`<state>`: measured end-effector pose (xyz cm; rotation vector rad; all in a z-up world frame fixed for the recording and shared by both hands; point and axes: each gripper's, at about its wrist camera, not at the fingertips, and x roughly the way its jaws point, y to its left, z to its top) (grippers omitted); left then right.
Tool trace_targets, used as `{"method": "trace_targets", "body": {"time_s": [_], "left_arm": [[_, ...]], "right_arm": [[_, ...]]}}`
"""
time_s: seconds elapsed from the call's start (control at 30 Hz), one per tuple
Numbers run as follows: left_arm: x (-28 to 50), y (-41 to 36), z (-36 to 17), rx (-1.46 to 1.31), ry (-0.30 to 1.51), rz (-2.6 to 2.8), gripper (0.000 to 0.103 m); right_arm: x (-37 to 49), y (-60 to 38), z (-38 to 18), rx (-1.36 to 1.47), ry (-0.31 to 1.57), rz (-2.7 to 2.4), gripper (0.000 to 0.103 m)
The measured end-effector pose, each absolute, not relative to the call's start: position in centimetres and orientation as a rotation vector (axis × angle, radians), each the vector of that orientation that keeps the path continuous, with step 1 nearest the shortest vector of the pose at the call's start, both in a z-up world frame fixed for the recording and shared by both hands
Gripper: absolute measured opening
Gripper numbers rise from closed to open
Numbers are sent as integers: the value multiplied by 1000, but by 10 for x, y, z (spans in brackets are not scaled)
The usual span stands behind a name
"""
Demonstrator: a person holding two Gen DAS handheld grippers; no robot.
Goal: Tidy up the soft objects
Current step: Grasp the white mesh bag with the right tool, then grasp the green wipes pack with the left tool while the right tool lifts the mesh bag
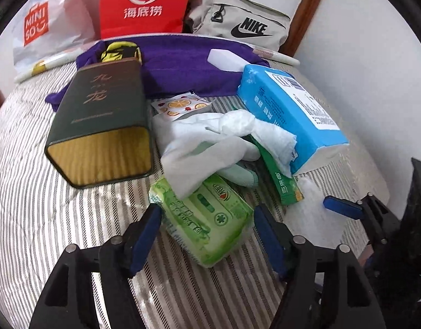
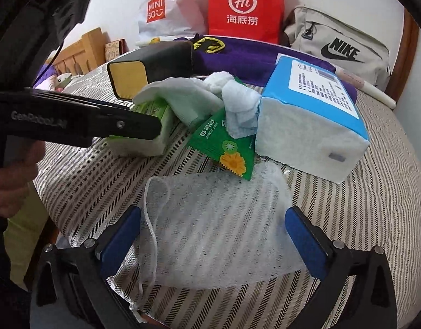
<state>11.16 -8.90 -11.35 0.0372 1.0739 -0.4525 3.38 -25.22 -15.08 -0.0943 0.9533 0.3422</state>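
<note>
You've got a green tissue pack [image 1: 207, 219], blue tissue pack [image 1: 287, 120], purple cloth [image 1: 183, 65], red bag [image 1: 144, 2] at 12 o'clock, grey-striped bedcover [image 1: 45, 205], white mesh pouch [image 2: 216, 233].

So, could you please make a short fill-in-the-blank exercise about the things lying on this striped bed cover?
1. The green tissue pack lies between the jaws of the ____ gripper.
2. The logo on the grey bag reads ____.
3. The large tissue pack has a ____ wrapper.
4. The white mesh pouch lies in front of the ____ gripper.

Missing words: left; NIKE; blue; right
</note>
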Motion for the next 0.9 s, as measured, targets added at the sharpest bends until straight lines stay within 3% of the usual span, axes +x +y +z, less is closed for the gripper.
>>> {"method": "trace_targets", "body": {"time_s": [0.2, 0.4, 0.47, 0.6, 0.9], "left_arm": [[114, -90, -120, 49, 1065, -418, 77], [112, -93, -121, 71, 1027, -403, 74], [109, -94, -120, 79, 1015, -404, 72], [105, -89, -118, 80, 1001, -417, 65], [93, -74, -107, 78, 971, -430, 55]], "right_arm": [[27, -259, -148, -93, 925, 352, 80], [22, -265, -145, -83, 914, 354, 49], [21, -266, -144, -83, 912, 354, 28], [21, -269, -143, -86, 919, 350, 13], [15, -278, -138, -31, 928, 385, 8]]}}
